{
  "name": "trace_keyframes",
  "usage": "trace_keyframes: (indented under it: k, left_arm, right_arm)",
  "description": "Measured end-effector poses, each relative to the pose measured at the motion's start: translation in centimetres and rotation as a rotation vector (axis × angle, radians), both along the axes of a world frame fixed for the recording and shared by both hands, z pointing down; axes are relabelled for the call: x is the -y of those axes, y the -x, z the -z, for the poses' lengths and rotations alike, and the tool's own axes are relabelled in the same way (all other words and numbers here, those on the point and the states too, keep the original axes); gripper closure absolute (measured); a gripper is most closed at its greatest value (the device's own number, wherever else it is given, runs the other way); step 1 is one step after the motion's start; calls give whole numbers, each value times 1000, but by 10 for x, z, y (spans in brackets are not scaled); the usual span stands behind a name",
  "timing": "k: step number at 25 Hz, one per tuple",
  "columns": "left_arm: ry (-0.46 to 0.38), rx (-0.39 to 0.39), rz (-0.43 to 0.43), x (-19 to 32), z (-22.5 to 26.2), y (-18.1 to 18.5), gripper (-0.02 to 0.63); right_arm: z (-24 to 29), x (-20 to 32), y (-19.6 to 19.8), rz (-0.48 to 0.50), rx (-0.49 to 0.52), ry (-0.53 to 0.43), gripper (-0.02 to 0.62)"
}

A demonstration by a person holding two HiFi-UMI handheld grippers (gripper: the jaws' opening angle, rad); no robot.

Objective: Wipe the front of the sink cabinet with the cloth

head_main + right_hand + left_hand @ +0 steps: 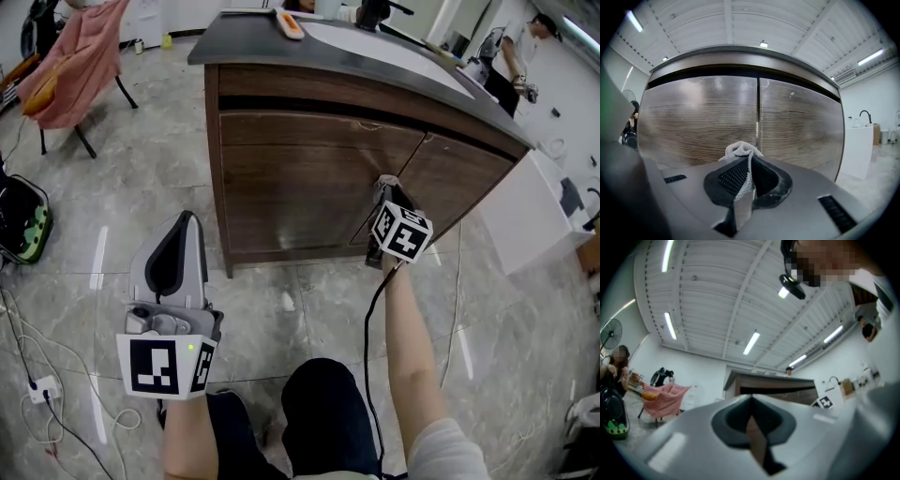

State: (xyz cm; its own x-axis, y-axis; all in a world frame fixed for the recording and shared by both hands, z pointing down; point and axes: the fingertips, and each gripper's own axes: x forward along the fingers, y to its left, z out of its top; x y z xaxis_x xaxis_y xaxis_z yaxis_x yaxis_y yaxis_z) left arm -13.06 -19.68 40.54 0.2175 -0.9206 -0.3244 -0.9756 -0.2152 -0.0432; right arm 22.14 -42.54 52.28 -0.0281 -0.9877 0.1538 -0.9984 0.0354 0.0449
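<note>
Presently the right gripper (749,161) has its jaws closed on the cloth (740,150). The cloth sits at the seam between the two doors of the sink cabinet (698,122), low on the front. Whether it actually presses on the wood cannot be confirmed. The left gripper (185,223) is held well apart over the floor (309,281), jaws together with nothing between them.

Risks noted:
- Only a small tuft shows past the jaw tips. A firm stroke could bring hard plastic onto the door face and mark it.
- The loose loops could catch in the door seam and pull free of the grip.
- So little cloth in contact would likely leave streaks.

Materials: the cloth is white, knobbly and bunched. The doors are flat, dark wood grain with a slight sheen and no handles, under a dark recess and a dark surface (281,52).
</note>
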Motion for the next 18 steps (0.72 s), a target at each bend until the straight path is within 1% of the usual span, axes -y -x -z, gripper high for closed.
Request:
trace_keyframes:
  k: [5,10,13,15,18]
  left_arm:
    - [4,0,3,-1,-1,2,601]
    - [4,0,2,0,-1,3,601]
    - [3,-2,1,0,0,3,601]
    - [3,-2,2,0,0,4,601]
    - [4,1,3,0,0,4,601]
  right_arm:
    - [-18,-1,3,8,-4,10,572]
    - [-44,-1,5,26,-21,71,572]
    - [-48,-2,6,18,-17,86,572]
    - [-47,-3,14,27,-17,90,574]
    - [-47,-7,40,76,-33,88,572]
